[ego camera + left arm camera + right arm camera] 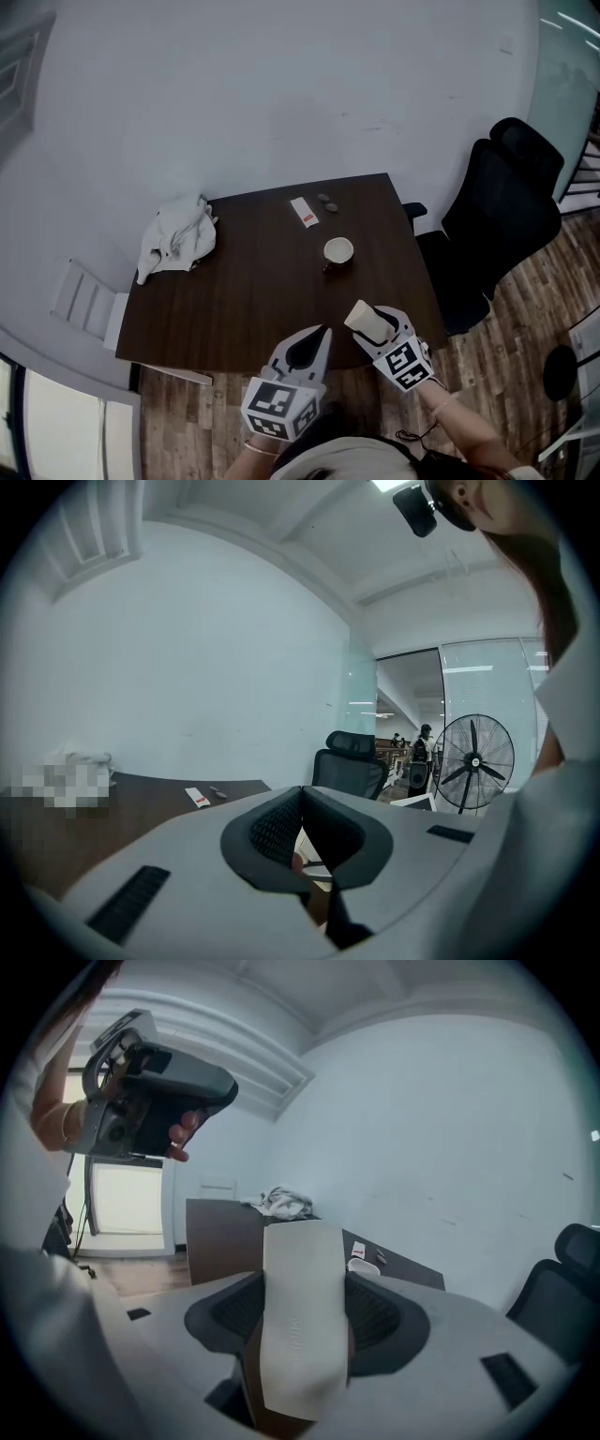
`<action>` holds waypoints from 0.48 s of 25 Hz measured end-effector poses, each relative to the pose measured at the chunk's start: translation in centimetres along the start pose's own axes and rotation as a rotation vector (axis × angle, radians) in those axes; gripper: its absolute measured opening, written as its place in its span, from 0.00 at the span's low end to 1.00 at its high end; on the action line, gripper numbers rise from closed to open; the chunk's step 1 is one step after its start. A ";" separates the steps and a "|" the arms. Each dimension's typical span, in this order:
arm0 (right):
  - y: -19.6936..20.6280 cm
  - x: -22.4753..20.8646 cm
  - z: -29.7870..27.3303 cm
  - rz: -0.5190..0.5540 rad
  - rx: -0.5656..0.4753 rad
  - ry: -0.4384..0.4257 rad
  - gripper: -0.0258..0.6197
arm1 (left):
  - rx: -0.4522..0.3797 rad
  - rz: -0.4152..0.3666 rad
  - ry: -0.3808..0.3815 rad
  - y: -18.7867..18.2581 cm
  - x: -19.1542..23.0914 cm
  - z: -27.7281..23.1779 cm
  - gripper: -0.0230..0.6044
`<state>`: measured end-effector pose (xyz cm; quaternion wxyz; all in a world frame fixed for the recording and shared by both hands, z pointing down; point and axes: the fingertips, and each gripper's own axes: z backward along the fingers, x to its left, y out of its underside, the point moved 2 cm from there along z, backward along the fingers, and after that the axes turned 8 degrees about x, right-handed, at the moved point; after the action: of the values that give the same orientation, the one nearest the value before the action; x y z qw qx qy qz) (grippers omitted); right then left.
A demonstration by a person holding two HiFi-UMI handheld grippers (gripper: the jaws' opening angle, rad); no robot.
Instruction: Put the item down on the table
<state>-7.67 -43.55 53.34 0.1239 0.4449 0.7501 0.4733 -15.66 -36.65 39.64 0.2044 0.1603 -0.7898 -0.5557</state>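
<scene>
Right claw (pixel 302 1335) clamped on pale item (pixel 302 1260), aloft near table (pixel 244 291) edge; left claw (pixel 302 825) closed, empty. Setting-down remains.

Dark brown table (pixel 234 309) — white cloth (pixel 178 239), cream cup (pixel 338 249), white-and-red packet (pixel 304 212); off-white item (pixel 302 1307); black chair (pixel 506 216); grey-brown plank floor (pixel 525 375).

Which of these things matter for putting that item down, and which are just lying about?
In the job: right gripper, pale flat item it grips, table.
Lying about: white cloth, cup, small packet, office chair, left gripper, shut and empty.
</scene>
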 end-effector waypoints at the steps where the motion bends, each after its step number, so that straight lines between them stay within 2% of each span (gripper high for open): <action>1: 0.3 0.1 -0.6 0.017 0.017 -0.006 0.47 | 0.002 0.001 0.001 0.1 0.3 -0.1 0.07; 7: 1.7 0.9 -3.9 0.115 0.108 -0.040 0.47 | 0.013 0.003 0.014 0.6 2.0 -0.5 0.07; 12: 3.1 1.4 -6.5 0.157 0.175 -0.067 0.46 | 0.022 0.017 0.021 1.4 3.1 -0.7 0.07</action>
<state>-10.70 -45.84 59.58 0.0722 0.5268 0.7468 0.3993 -17.99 -38.24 41.57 0.2159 0.1616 -0.7951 -0.5432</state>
